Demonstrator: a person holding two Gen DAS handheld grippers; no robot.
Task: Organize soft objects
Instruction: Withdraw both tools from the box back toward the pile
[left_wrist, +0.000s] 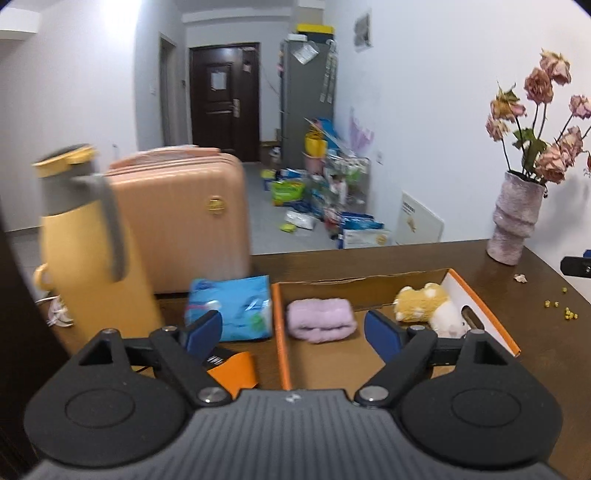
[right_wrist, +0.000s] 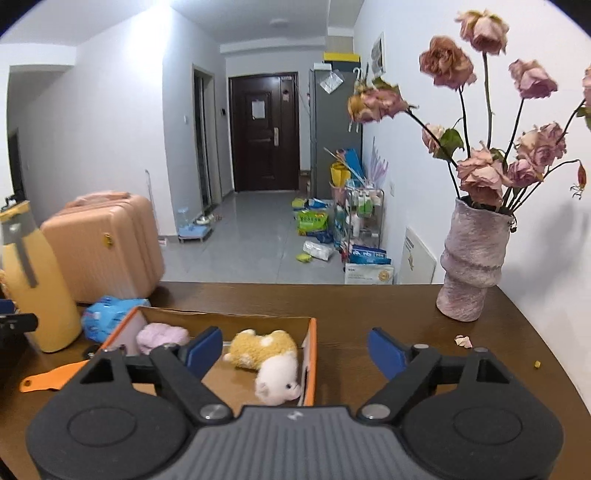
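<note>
both grippers clear of the box (left_wrist: 480, 291), jaws wide and empty.
next, approach the tissue pack (left_wrist: 231, 308) level, centred between left gripper (left_wrist: 293, 326) pads; right gripper (right_wrist: 295, 350) stays off the vase (right_wrist: 471, 262).

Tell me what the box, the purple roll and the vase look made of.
Box: cardboard, matte brown inside, orange edges, torn rim.
Purple roll: fuzzy fabric, likely a towel or fleece.
Vase: rough, mottled pinkish surface, probably ceramic or stone; cannot tell.

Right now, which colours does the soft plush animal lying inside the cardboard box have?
Yellow body with white spots, pale pink head; clearest in the right wrist view.
</note>
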